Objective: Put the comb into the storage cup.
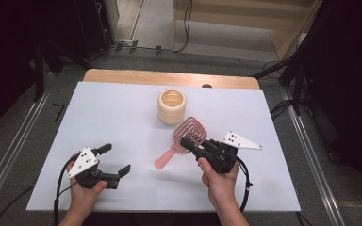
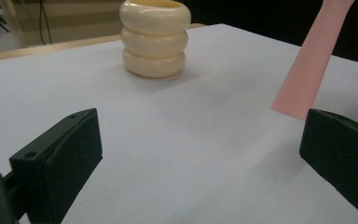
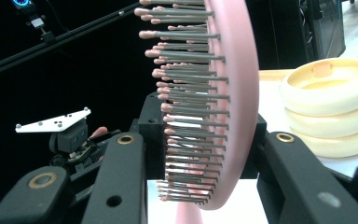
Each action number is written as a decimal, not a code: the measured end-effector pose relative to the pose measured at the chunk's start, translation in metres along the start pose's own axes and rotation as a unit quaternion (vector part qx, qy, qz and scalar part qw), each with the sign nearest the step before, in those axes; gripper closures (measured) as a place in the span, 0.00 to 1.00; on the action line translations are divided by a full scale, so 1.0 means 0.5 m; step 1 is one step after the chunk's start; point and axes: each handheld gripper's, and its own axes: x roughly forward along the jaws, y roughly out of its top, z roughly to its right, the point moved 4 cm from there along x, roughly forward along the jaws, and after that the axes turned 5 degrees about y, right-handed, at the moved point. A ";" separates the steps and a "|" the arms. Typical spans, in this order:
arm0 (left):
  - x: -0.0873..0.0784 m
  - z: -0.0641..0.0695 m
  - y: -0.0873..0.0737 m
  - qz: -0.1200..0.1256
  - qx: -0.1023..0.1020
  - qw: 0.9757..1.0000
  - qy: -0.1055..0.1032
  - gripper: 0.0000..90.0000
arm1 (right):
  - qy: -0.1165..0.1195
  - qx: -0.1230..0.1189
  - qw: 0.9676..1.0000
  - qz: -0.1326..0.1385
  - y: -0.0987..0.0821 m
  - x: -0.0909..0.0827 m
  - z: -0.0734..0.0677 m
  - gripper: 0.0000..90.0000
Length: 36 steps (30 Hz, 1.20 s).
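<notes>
The white worktop carries a cream cup near its far edge, midway across. My right jaws are clenched on the head of the pink brush, lifted over the right half. My left jaws are released, spread wide near the front-left corner.

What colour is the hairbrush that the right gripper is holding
Pink, with grey bristles tipped pink. The hairbrush shows best in the right gripper view, clamped by the right gripper.

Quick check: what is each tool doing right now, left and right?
Left tool: open, holding nothing.
Right tool: closed on the pink hairbrush by its head.
</notes>
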 end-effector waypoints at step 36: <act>-0.052 -0.070 -0.028 0.005 -0.011 0.999 0.047 0.00 | -0.017 -0.025 1.000 0.004 0.061 0.011 0.015 0.69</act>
